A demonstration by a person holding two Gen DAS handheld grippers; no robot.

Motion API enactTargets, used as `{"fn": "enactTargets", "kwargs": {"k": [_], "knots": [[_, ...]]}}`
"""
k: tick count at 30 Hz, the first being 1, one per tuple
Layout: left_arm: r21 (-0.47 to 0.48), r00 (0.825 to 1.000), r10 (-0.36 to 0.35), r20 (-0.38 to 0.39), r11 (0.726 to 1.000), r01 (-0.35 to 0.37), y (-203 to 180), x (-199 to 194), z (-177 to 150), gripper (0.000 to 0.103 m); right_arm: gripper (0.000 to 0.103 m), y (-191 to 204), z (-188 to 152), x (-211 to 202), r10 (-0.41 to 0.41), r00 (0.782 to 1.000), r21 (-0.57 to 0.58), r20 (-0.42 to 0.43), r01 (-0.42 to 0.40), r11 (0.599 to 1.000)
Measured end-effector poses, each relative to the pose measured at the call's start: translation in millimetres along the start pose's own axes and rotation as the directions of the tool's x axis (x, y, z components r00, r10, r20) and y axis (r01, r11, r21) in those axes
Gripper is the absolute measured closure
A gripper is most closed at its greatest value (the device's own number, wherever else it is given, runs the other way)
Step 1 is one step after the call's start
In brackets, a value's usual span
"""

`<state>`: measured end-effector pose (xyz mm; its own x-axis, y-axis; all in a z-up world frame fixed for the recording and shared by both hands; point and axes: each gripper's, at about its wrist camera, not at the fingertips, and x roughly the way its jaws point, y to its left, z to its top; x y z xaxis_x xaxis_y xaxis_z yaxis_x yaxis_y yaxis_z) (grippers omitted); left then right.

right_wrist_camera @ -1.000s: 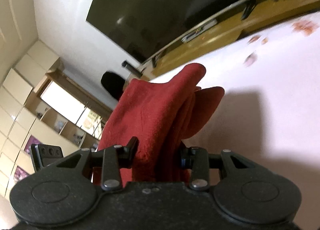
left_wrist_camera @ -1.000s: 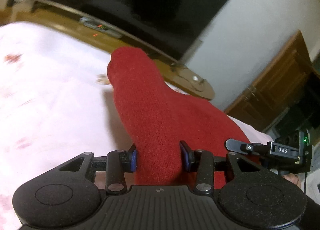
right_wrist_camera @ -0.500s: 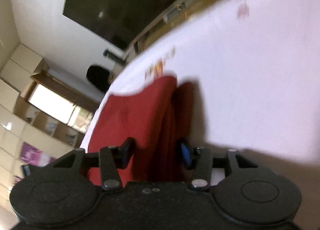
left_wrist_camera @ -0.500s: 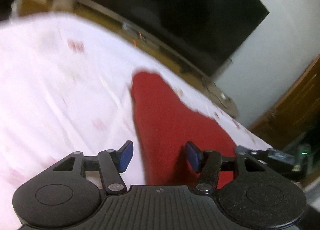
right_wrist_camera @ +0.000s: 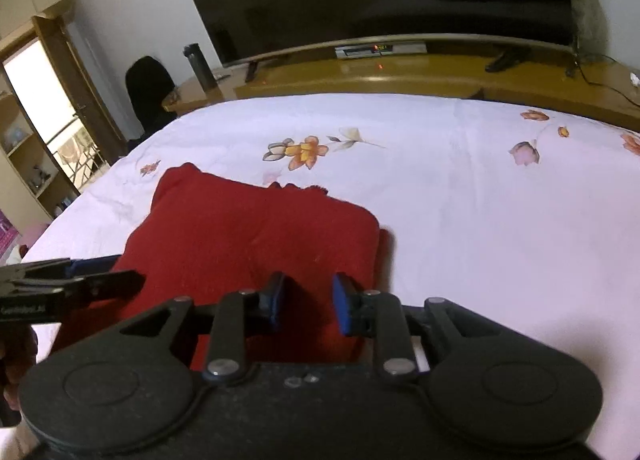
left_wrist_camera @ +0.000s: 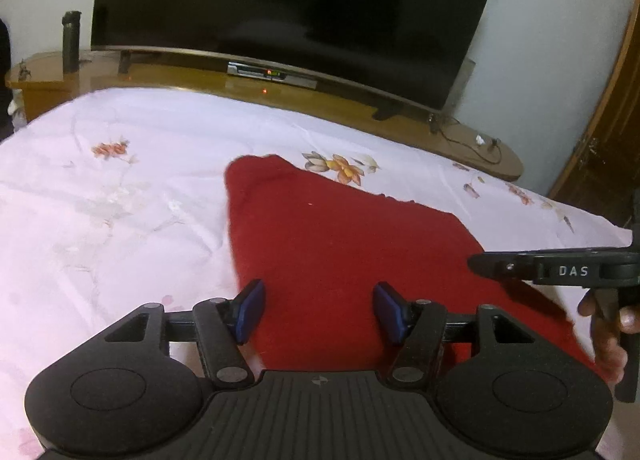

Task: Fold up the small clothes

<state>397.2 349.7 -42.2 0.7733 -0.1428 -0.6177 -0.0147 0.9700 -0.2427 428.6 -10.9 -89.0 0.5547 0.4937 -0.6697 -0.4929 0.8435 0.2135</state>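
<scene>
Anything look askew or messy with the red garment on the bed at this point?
Slightly. The red garment lies folded on the floral bedsheet, but its far edge is uneven: one corner pokes out past the rest, with a ragged bit of edge beside it. Nothing is spilled or damaged. Both tongs, left and right, stand over its near edge.

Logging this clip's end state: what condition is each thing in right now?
Red garment: folded, flat on the bed.
Left gripper: open, jaws just widened, clear of the cloth.
Right gripper: open, jaws just narrowed, gripping nothing.
TV: off.
Set-top box: lit.
</scene>
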Motion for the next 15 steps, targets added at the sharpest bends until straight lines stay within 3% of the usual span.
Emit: {"fn": "enactTargets", "kwargs": {"k": [5,9,12,15], "knots": [[-0.032,0.997,-0.055,0.046,0.998,0.057,9.0,-46.2,-28.4,0.043,0.076,15.5,-16.0,-39.3,-0.002,0.998,-0.084,0.058,0.007,0.996],[-0.002,0.998,-0.069,-0.009,0.998,0.069,8.1,-51.5,-58.4,0.042,0.073,32.8,-42.9,-59.7,0.043,0.998,-0.150,0.050,-0.035,0.988],[-0.019,0.998,-0.050,-0.038,0.999,0.050,9.4,-43.5,-66.1,0.042,0.073,34.9,-55.0,-43.7,-0.066,0.998,-0.194,-0.018,0.061,0.979],[-0.001,1.000,-0.010,-0.001,1.000,0.010,-0.7,-61.3,-63.1,0.039,0.069,33.0,-46.7,-51.6,-0.072,0.997,-0.110,-0.005,0.071,0.991]]}}
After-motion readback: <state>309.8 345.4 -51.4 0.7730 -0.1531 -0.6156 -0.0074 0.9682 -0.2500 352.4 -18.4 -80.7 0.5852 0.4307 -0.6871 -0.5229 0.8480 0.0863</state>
